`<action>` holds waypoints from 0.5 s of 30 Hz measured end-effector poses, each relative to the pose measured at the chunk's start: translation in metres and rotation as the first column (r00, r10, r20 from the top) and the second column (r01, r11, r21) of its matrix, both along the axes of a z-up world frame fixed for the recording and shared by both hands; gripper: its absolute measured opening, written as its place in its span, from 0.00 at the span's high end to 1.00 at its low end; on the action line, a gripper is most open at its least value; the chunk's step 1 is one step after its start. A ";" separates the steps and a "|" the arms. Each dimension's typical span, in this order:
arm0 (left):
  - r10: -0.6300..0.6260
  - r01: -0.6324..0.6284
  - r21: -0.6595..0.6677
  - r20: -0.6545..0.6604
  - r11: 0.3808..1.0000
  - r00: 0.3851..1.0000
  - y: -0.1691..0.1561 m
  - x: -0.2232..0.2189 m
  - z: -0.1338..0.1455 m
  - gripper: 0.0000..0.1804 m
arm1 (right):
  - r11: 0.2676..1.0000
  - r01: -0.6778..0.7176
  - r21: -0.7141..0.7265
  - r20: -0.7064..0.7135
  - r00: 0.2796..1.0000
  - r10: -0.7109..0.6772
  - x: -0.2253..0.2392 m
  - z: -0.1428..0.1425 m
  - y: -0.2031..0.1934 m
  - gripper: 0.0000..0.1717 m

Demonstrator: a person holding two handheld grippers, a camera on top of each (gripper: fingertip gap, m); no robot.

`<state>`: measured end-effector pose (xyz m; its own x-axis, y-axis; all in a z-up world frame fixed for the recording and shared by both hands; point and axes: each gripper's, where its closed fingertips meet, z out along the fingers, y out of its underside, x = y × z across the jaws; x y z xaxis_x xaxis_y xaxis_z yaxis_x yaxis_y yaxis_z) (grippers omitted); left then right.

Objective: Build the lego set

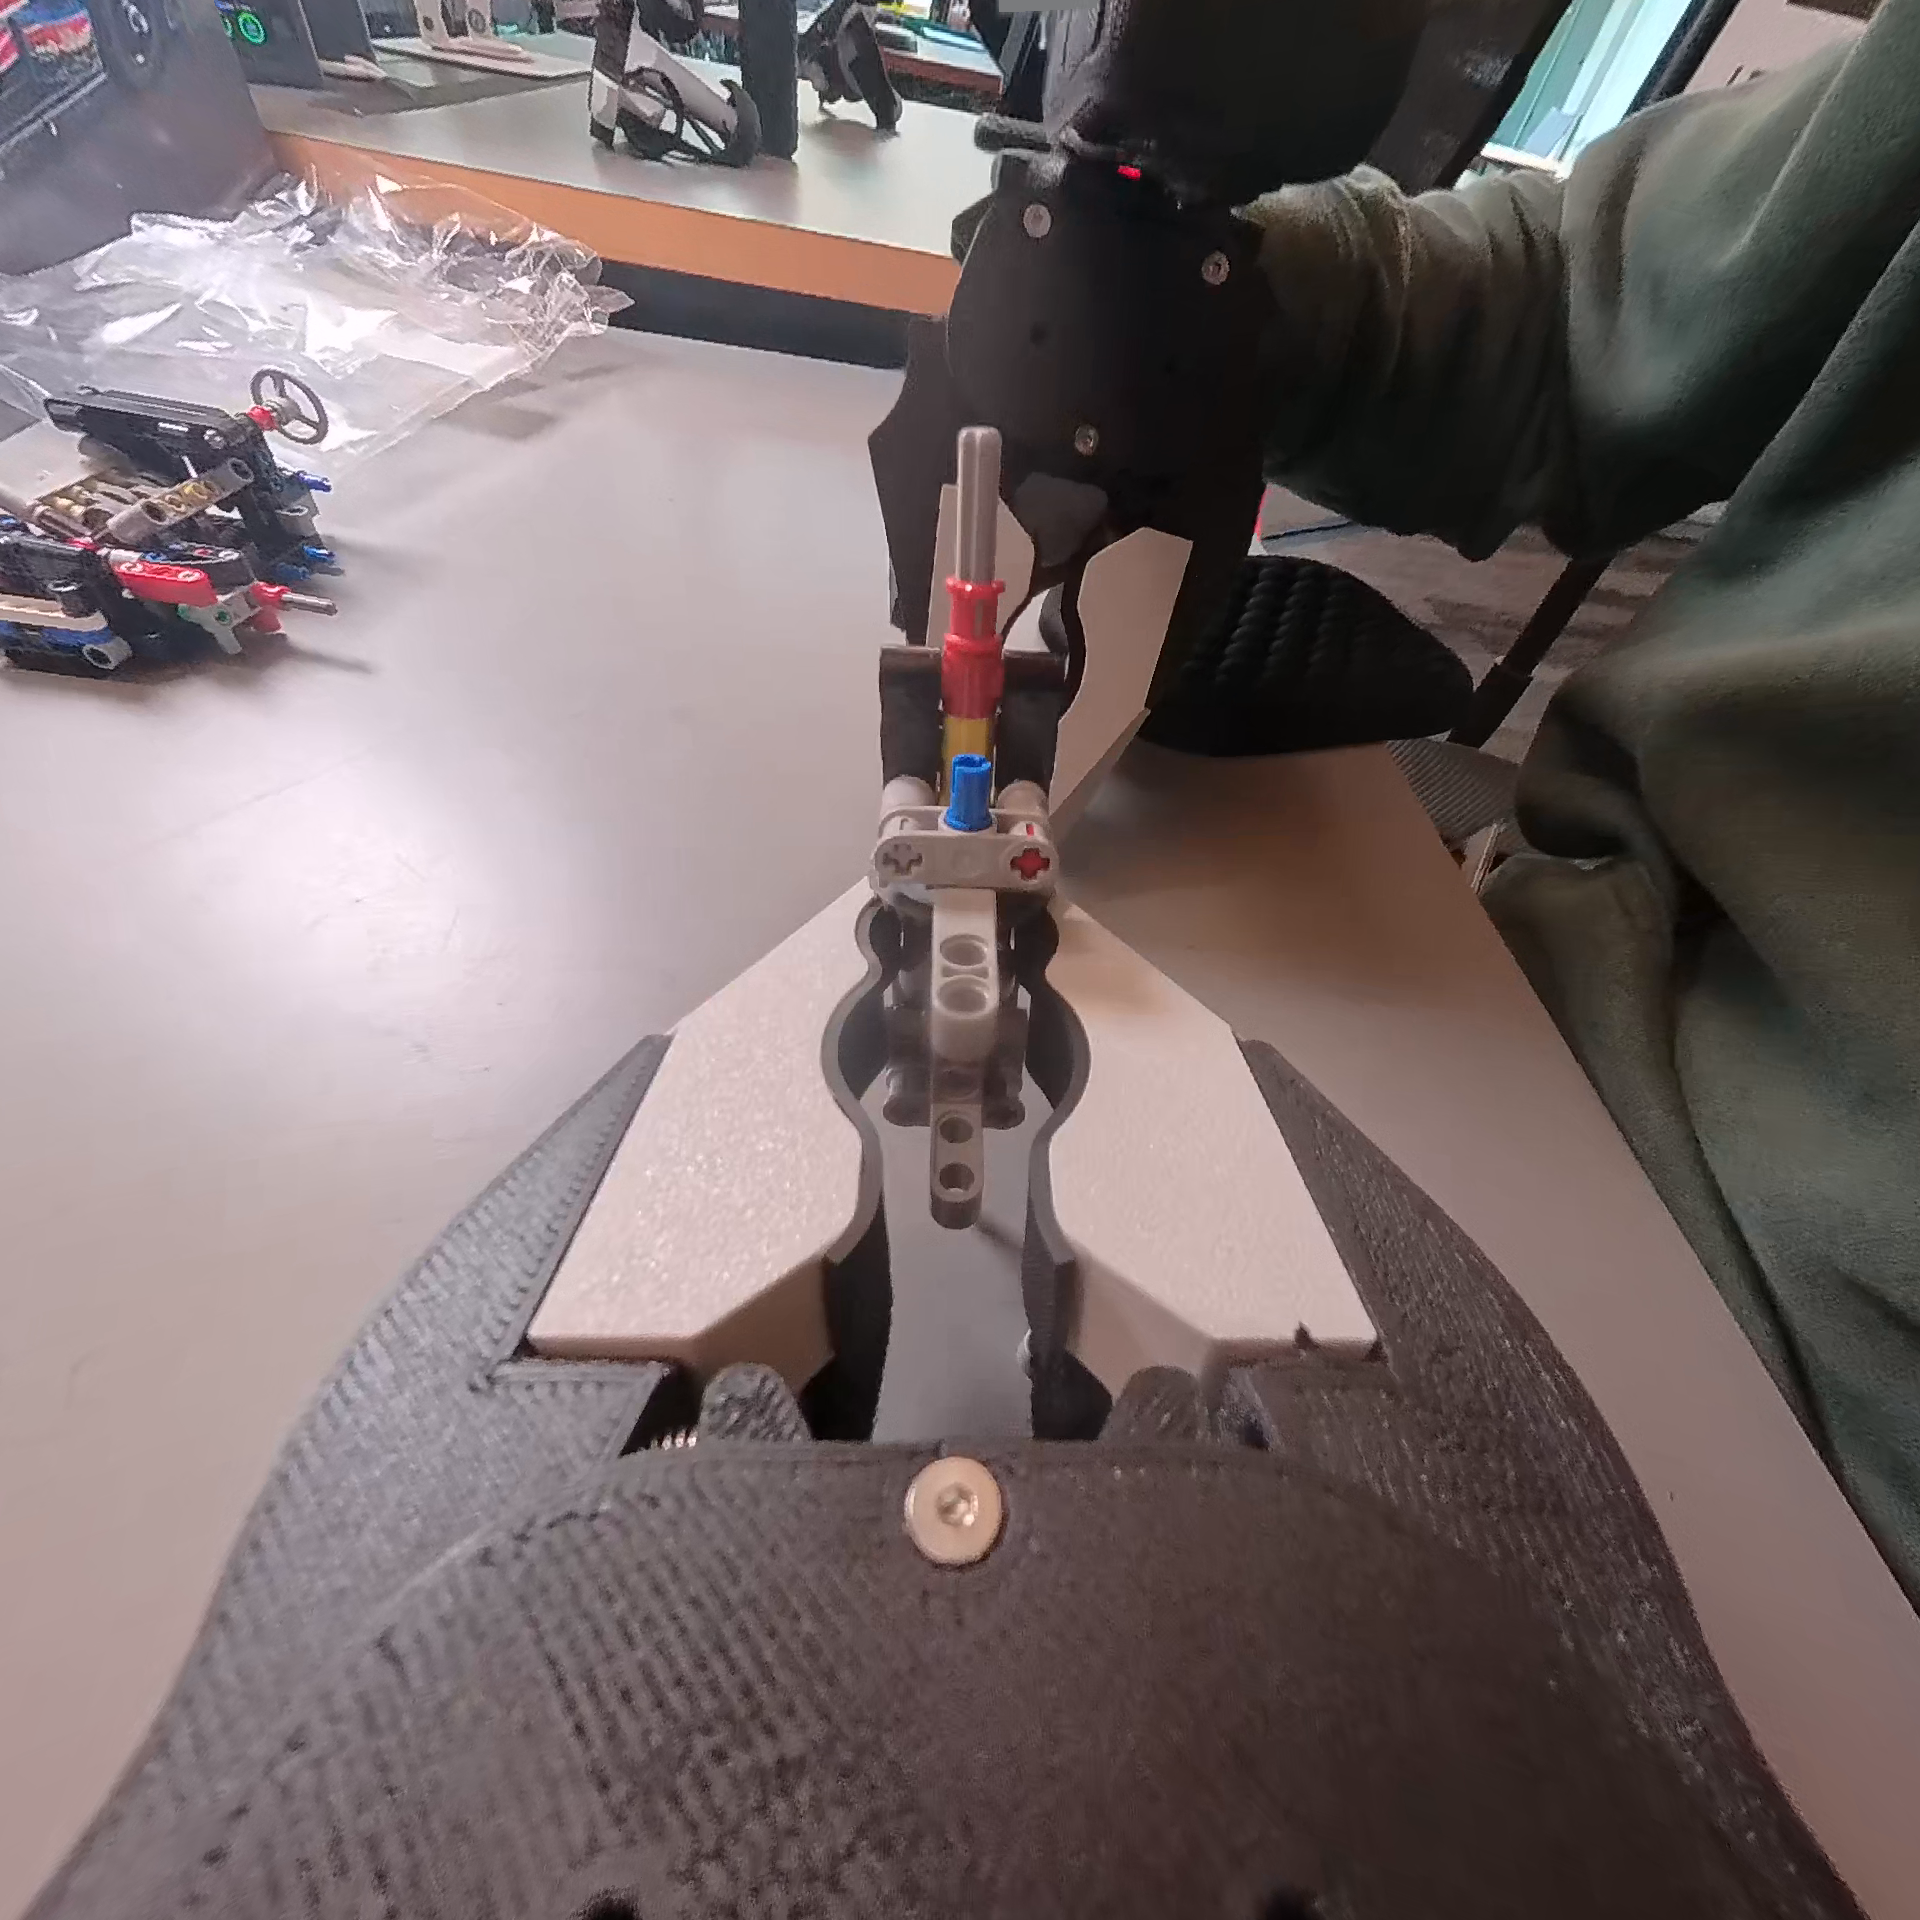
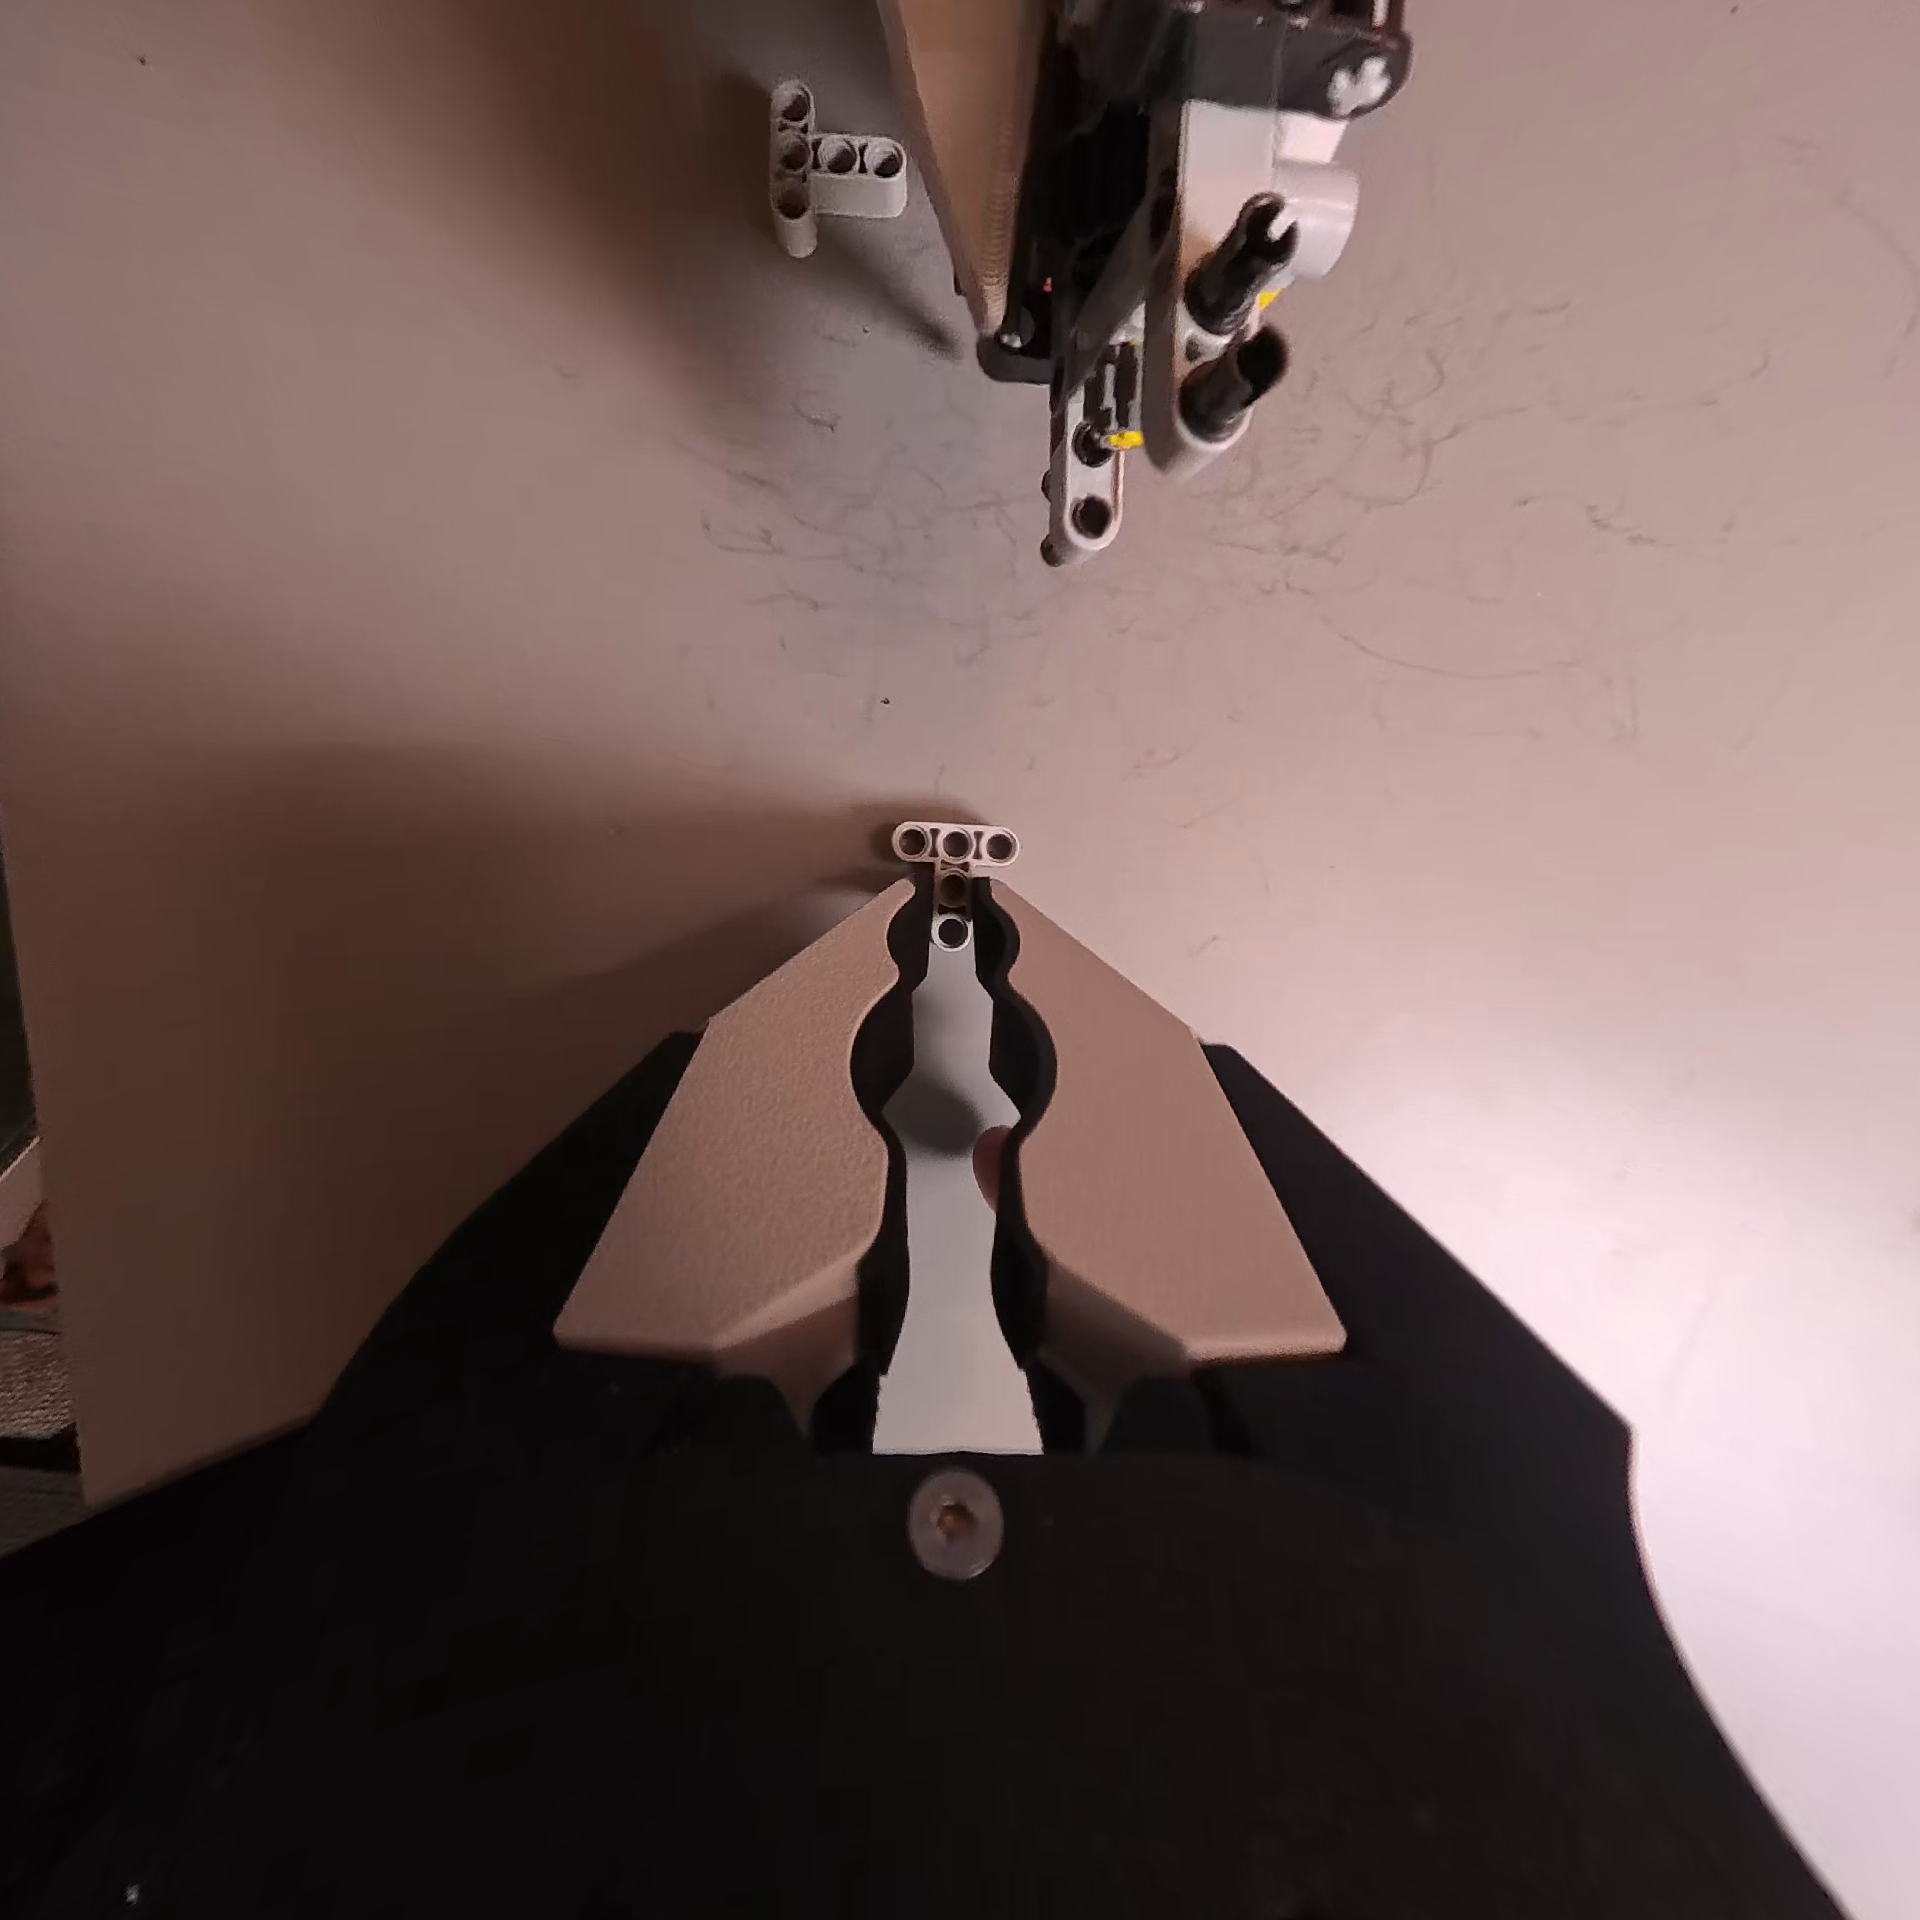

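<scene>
My left gripper [image 1: 961,935] is shut on a grey building-brick assembly [image 1: 961,857] and holds it above the table. The assembly has a blue pin [image 1: 971,792] on top and a grey axle [image 1: 977,499] with a red bush [image 1: 974,634] standing up from it. In the right wrist view this assembly [image 2: 1205,260] shows at the top, beside a left finger [image 2: 977,187]. My right gripper [image 2: 953,909] points down at the table and is shut on the stem of a white T-shaped beam [image 2: 956,844]. In the left wrist view its dark pads [image 1: 902,707] stand behind the axle, which hides the beam.
A second white T-shaped beam [image 2: 831,166] lies on the table farther off. A part-built toy vehicle [image 1: 156,520] and a clear plastic bag [image 1: 312,270] sit at the left. A person's green sleeve [image 1: 1558,364] and a black chair [image 1: 1299,644] are beyond the table's right edge.
</scene>
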<state>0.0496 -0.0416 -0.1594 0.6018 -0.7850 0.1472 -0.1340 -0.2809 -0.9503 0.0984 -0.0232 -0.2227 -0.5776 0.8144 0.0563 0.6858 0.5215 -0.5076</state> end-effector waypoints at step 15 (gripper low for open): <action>0.003 -0.003 0.012 0.011 1.000 1.000 0.000 0.000 0.003 0.89 | 0.996 0.001 0.091 0.047 0.999 -0.005 0.004 0.000 0.021 0.93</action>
